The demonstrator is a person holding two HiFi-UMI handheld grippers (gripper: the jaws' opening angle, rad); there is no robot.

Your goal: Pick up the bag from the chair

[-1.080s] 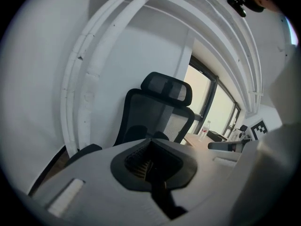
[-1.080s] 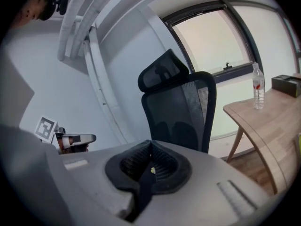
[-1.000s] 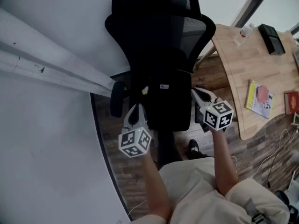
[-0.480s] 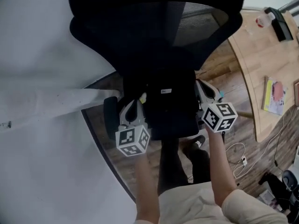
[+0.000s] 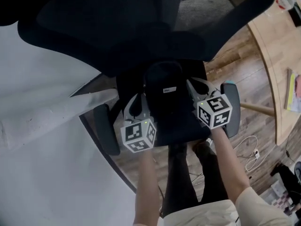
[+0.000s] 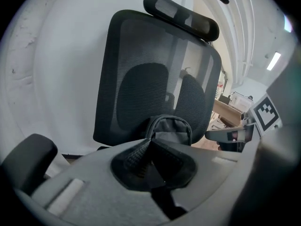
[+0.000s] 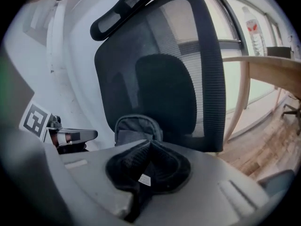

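A black bag (image 5: 165,108) with a small white label sits over the seat of a black mesh office chair (image 5: 141,27), between my two grippers. My left gripper (image 5: 137,106) is shut on black webbing at the bag's left side, and my right gripper (image 5: 194,87) is shut on black fabric at its right side. In the left gripper view the left gripper (image 6: 153,145) pinches woven strap, with the bag's grey top (image 6: 171,128) just beyond. In the right gripper view the right gripper (image 7: 149,147) clamps fabric bearing a white tag, and the bag (image 7: 136,128) stands before the backrest. Whether the bag rests on the seat is hidden.
The chair's armrests (image 5: 104,135) (image 5: 231,108) flank both grippers. A white wall (image 5: 42,126) stands at the left. At the right is a wooden desk (image 5: 275,51) with a book (image 5: 294,91). A white cable (image 5: 251,149) lies on the wood floor by the person's legs.
Both grippers have sunk together with the bag between them, closer to the chair seat. The head view has dropped nearer, so the chair fills more of the picture.
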